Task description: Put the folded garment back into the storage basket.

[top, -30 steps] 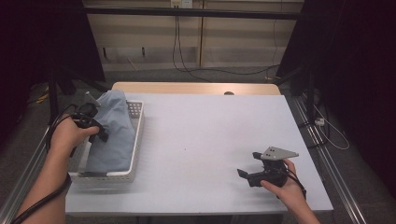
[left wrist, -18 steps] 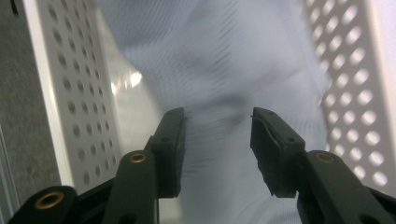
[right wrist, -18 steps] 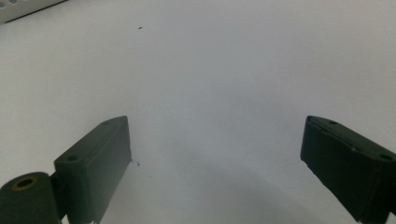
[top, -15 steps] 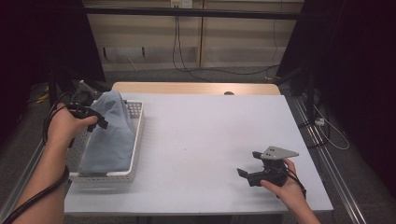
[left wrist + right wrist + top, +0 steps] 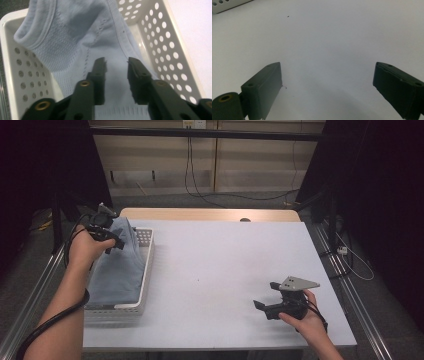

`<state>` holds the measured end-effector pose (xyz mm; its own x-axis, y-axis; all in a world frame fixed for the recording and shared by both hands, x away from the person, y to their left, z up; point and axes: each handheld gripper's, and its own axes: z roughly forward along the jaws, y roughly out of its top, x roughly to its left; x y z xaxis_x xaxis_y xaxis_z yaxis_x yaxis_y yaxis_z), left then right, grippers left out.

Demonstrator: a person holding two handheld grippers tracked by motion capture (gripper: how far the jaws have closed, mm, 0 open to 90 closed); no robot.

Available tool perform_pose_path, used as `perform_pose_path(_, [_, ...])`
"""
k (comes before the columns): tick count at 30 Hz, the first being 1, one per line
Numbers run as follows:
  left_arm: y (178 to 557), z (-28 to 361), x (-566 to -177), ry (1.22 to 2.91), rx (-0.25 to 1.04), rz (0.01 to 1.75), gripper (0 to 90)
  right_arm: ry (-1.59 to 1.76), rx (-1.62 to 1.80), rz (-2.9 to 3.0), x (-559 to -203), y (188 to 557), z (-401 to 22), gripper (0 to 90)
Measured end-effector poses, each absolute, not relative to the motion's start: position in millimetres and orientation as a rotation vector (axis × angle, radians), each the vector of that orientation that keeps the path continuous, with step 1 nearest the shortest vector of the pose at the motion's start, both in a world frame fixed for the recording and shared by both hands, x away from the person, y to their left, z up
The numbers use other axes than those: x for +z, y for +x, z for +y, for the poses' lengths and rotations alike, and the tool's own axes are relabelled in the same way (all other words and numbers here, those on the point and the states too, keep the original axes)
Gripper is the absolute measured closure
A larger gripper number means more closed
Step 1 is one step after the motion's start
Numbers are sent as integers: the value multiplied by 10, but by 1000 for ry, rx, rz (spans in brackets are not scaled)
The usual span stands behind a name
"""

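A light blue knitted garment (image 5: 120,270) lies heaped in a white perforated basket (image 5: 146,280) at the table's left edge. My left gripper (image 5: 111,236) hovers over the garment's raised far end. In the left gripper view its jaws (image 5: 116,62) have just been closing but still stand a little apart, and the blue garment (image 5: 75,32) shows behind the gap with no fold pinched between them. The basket wall (image 5: 162,37) runs along the right. My right gripper (image 5: 264,307) rests at the front right of the white table (image 5: 220,260), open wide with bare tabletop between its jaws (image 5: 327,72).
A wooden strip (image 5: 200,214) borders the table's far edge, and metal rails (image 5: 345,290) run along both sides. Cables (image 5: 220,195) hang on the wall behind. A corner of the basket (image 5: 227,5) shows in the right gripper view.
My left hand has moved toward the far end of the basket and risen slightly over the garment. The right hand has stayed still.
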<state>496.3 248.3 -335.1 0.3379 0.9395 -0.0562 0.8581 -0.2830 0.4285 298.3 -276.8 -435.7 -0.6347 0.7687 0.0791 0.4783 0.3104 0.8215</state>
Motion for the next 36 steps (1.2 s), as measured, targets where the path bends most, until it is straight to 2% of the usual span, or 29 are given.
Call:
perform_pose_path(8, [5069, 2501, -3453, 2166, 347, 1606, 806, 1114, 1246, 2256, -4354, 2986, -2768, 84])
perform_pose_path(12, [5118, 2520, -3524, 2135, 330, 1618, 826, 1114, 1247, 2259, -4353, 2991, -2766, 84])
perform_pose_path(36, [5104, 2386, -3916, 2181, 332, 1586, 839, 1111, 1256, 2267, -4360, 3001, -2743, 83])
